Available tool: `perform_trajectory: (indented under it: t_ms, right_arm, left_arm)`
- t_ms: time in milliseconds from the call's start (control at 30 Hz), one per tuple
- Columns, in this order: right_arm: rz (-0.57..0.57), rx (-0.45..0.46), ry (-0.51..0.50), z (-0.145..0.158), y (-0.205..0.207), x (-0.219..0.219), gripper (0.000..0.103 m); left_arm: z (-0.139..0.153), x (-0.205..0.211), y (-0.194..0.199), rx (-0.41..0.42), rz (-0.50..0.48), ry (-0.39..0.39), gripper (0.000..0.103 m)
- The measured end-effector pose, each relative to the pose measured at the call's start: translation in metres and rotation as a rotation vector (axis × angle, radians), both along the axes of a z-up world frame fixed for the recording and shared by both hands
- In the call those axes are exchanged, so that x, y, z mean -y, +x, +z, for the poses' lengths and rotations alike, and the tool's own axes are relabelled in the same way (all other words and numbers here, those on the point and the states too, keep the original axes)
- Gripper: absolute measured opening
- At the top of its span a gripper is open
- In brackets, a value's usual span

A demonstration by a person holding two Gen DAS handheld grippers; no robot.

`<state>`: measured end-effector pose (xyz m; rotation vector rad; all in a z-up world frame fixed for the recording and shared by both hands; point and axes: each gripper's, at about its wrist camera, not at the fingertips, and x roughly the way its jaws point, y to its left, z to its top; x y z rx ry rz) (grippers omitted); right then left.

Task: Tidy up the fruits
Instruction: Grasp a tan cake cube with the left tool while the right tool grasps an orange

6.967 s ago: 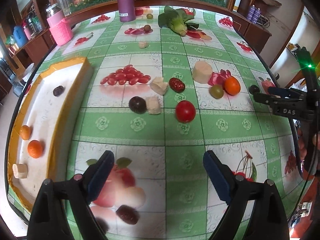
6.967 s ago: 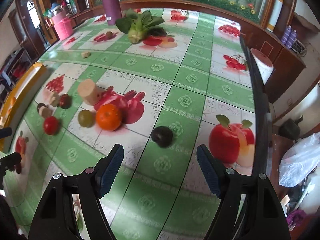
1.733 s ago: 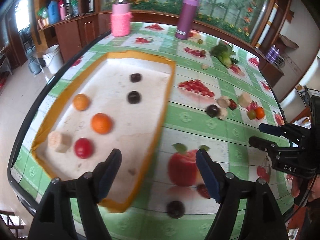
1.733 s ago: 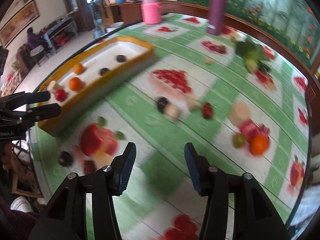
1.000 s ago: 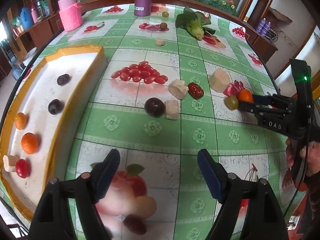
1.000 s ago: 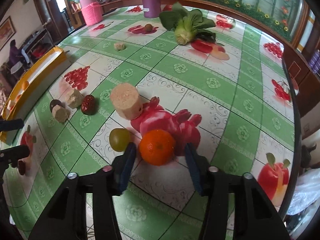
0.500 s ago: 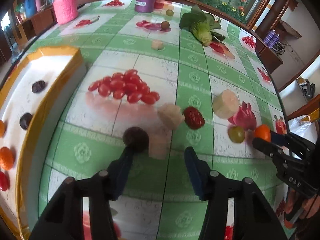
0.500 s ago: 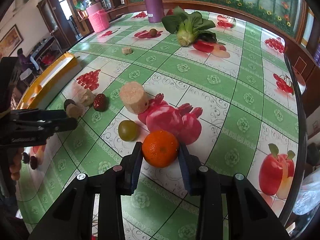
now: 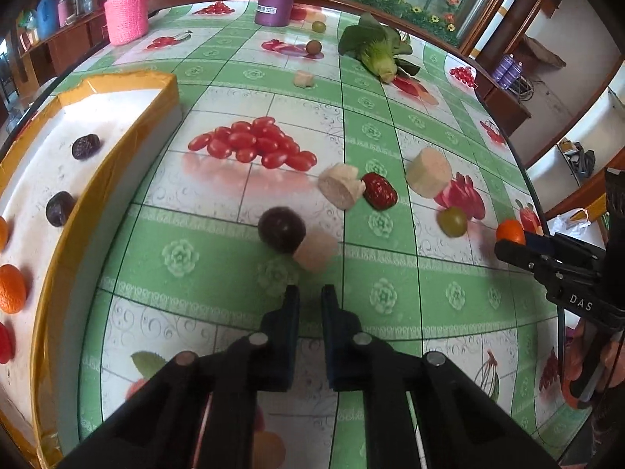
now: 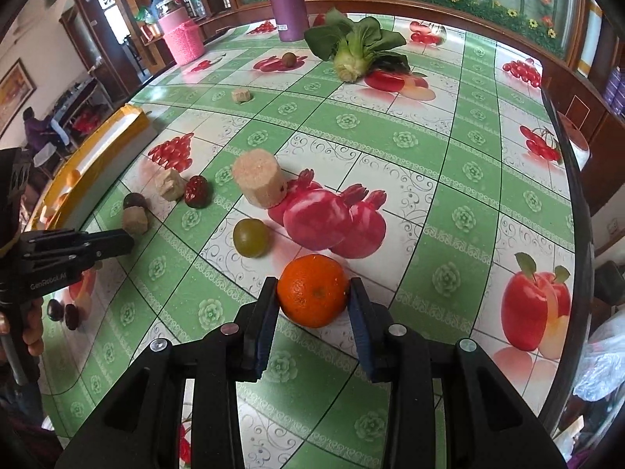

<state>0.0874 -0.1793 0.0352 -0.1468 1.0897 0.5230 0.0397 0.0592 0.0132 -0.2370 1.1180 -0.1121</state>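
Orange and round, the tangerine sits pinched in your right gripper. Your left gripper has just closed on nothing, its jaws pressed together just short of the pale beige fruit chunk. The yellow-rimmed white tray lies well to your left across the desk.

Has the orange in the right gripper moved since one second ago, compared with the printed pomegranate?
Yes. The orange, clamped in the right gripper, has moved off the printed pomegranate, toward the camera.
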Motion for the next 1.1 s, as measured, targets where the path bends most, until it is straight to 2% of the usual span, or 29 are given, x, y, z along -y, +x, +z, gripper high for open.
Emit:
perform_trajectory:
  t_ms: [167,300,433,500,567,633,700,767,800,933,1100]
  right_arm:
    - [-0.018,-0.005,-0.019,-0.002,-0.005,0.002,0.035]
    - [-0.028,-0.015,-0.021,-0.004,-0.007,0.002,0.035]
    - [-0.024,-0.02,-0.033,-0.007,-0.009,-0.001,0.035]
    - [-0.02,-0.018,-0.035,-0.007,-0.011,-0.002,0.035]
    - [-0.013,-0.017,-0.03,-0.007,-0.012,-0.004,0.035]
    - [-0.012,-0.018,-0.026,-0.008,-0.012,-0.004,0.035]
    - [-0.012,-0.02,-0.028,-0.009,-0.011,-0.004,0.035]
    - [-0.012,-0.022,-0.029,-0.011,-0.011,-0.005,0.035]
    - [-0.012,-0.023,-0.03,-0.011,-0.01,-0.005,0.035]
    - [-0.006,-0.019,-0.029,-0.01,-0.014,-0.006,0.035]
    - [-0.006,-0.008,-0.023,-0.005,-0.021,-0.002,0.035]
  left_arm:
    - [0.002,0.002,0.004,0.009,-0.009,-0.049,0.015]
    - [0.002,0.01,0.015,0.024,-0.013,-0.05,0.03]
    - [0.0,0.015,0.024,0.039,0.013,-0.014,0.046]
    - [0.001,0.015,0.025,0.028,0.031,-0.034,0.05]
    - [0.002,0.017,0.024,0.048,0.029,-0.006,0.056]
    - [0.002,0.02,0.026,0.072,0.018,0.054,0.056]
    - [0.004,0.023,0.027,0.115,0.0,0.074,0.056]
    - [0.007,0.03,0.03,0.161,-0.031,0.122,0.041]
    - [0.005,0.031,0.034,0.154,-0.057,0.125,0.02]
    - [-0.001,0.022,0.031,0.089,-0.054,-0.008,0.019]
    - [0.001,0.021,-0.002,0.076,-0.101,-0.054,0.019]
